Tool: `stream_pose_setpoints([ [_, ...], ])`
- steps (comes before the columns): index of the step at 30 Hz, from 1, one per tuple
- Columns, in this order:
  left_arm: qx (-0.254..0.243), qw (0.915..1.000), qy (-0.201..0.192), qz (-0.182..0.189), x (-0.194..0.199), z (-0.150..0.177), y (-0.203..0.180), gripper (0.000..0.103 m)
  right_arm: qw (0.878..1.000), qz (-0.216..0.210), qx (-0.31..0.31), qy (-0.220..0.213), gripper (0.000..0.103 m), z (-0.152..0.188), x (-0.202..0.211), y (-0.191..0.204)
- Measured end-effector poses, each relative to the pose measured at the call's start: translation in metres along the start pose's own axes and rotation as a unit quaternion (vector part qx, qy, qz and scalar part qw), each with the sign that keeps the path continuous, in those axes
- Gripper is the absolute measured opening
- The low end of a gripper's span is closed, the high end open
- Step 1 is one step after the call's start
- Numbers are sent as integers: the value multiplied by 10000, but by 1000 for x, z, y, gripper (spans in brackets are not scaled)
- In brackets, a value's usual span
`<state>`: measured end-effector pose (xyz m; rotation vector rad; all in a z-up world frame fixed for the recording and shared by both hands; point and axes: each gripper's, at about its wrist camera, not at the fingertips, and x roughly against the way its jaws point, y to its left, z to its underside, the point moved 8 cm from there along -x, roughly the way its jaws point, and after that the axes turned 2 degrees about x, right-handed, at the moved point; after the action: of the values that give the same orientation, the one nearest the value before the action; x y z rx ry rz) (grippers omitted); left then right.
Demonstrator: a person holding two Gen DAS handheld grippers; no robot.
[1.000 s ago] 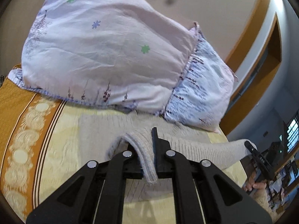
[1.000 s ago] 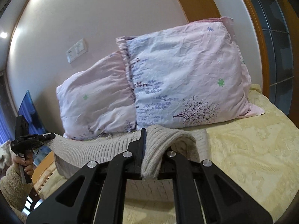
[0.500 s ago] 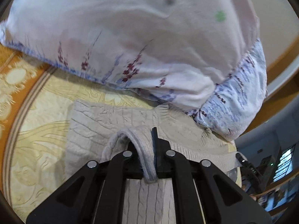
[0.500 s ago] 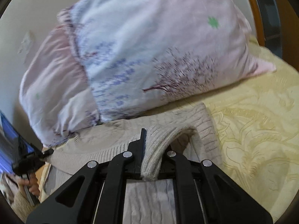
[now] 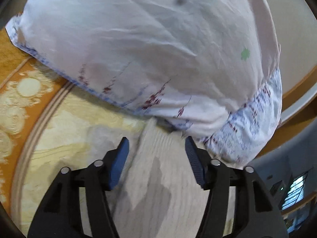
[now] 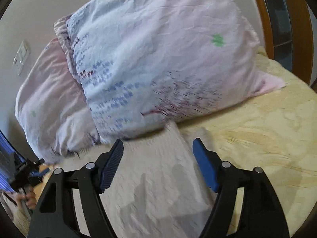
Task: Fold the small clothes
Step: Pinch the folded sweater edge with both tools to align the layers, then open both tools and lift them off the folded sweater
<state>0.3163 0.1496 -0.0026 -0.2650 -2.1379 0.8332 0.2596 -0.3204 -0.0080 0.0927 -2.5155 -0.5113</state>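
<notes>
A beige ribbed knit garment (image 5: 158,178) lies flat on the yellow bedspread, its far edge against the pillows. My left gripper (image 5: 156,144) is open and empty just above the garment's left part. The same garment (image 6: 158,178) shows in the right wrist view. My right gripper (image 6: 158,146) is open and empty over its right part, near the garment's right edge. The blue pads (image 6: 206,168) stand wide apart. The left gripper (image 6: 33,170), held by a hand, shows small at the lower left of the right wrist view.
Two pale pink floral pillows (image 5: 158,49) (image 6: 158,59) lean against the wall right behind the garment. The yellow bedspread (image 6: 267,129) extends to the right; an orange patterned border (image 5: 23,91) runs at the left. A wooden bed frame (image 6: 297,29) stands at the right.
Both grippers were shut on folds of the garment and have let go; the jaws now stand wide open. The garment has dropped flat, and both grippers moved closer to the pillows.
</notes>
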Motion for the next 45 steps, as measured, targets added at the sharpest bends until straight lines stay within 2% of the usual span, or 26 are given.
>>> stream_pose_setpoints([
  [3, -232, 9991, 270, -230, 10, 22, 11, 49, 9995, 156, -27, 279, 49, 12, 9, -21],
  [8, -551, 9971, 451, -280, 21, 49, 17, 47, 9980, 44, -105, 620, 45, 37, 20, -41],
  [11, -828, 9942, 496, -476, 21, 62, 17, 47, 9973, -30, 16, 733, 44, 48, 24, -40],
  [13, -838, 9936, 570, -496, 18, 68, 18, 47, 9964, -49, 96, 840, 42, 56, 24, -38],
  [16, -894, 9928, 617, -497, 16, 75, 17, 46, 9953, -64, 155, 952, 34, 65, 23, -36],
  [18, -958, 9920, 669, -471, 15, 81, 15, 43, 9951, -134, 199, 958, 21, 68, 25, -33],
  [23, -1029, 9906, 728, -528, 12, 90, 15, 37, 9944, -139, 302, 1005, 19, 75, 24, -30],
  [25, -984, 9912, 707, -530, 11, 91, 17, 33, 9938, -136, 337, 1051, 11, 79, 20, -28],
  [29, -840, 9923, 761, -506, 10, 93, 22, 8, 9956, -185, 293, 872, 10, 75, 28, -26],
  [33, -750, 9932, 783, -421, 15, 92, 25, 7, 9967, -248, 169, 755, 10, 73, 41, -26],
  [38, -691, 9947, 717, -242, 32, 92, 28, 7, 9962, -249, 164, 822, 10, 79, 48, -24],
  [43, -646, 9948, 702, -363, 30, 95, 39, 7, 9931, 72, 16, 1174, 10, 93, 31, -37],
  [45, -665, 9946, 670, -431, 26, 94, 39, 7, 9930, 126, -133, 1165, 9, 96, 30, -40],
])
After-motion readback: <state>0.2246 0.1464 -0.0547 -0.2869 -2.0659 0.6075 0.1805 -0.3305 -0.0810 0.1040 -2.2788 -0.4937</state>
